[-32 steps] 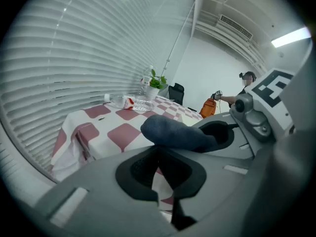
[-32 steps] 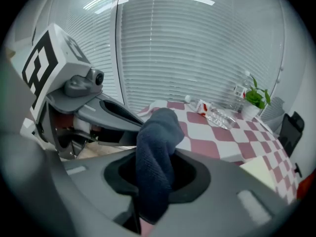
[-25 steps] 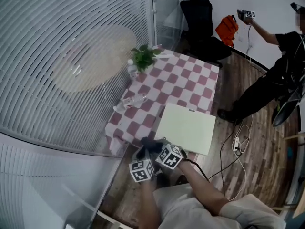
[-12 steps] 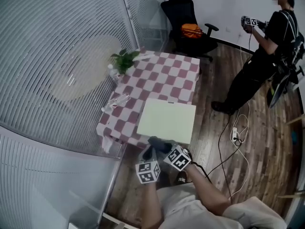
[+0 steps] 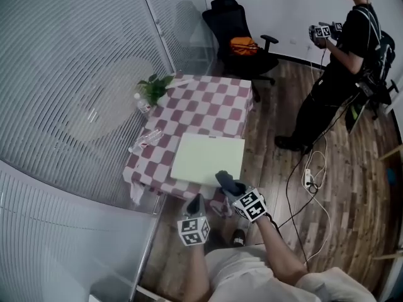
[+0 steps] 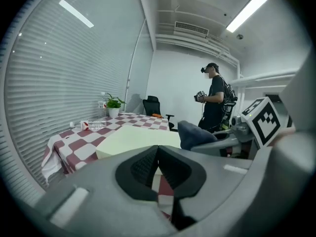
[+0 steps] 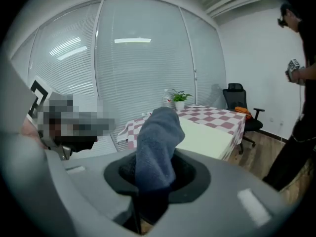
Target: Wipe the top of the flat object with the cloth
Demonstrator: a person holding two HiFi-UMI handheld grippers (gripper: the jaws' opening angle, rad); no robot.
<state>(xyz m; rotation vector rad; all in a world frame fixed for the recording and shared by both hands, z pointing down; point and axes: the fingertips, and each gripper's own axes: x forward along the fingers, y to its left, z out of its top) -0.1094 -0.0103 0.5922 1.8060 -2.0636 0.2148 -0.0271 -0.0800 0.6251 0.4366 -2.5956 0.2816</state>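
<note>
The right gripper (image 7: pixel 154 181) pinches a dark blue-grey cloth (image 7: pixel 157 137) near the pale green flat board (image 5: pixel 208 159). The left gripper (image 6: pixel 158 167) has its fingers pressed together, holding nothing.

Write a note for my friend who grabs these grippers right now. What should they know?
Left gripper: shut, empty, held short of the checkered table.
Right gripper: shut on the dark cloth, which is at the near edge of the pale flat board.
The board lies flat on the table.
Done: cloth is in the gripper.
Left: wipe the board's top. No wiping shows yet.
</note>
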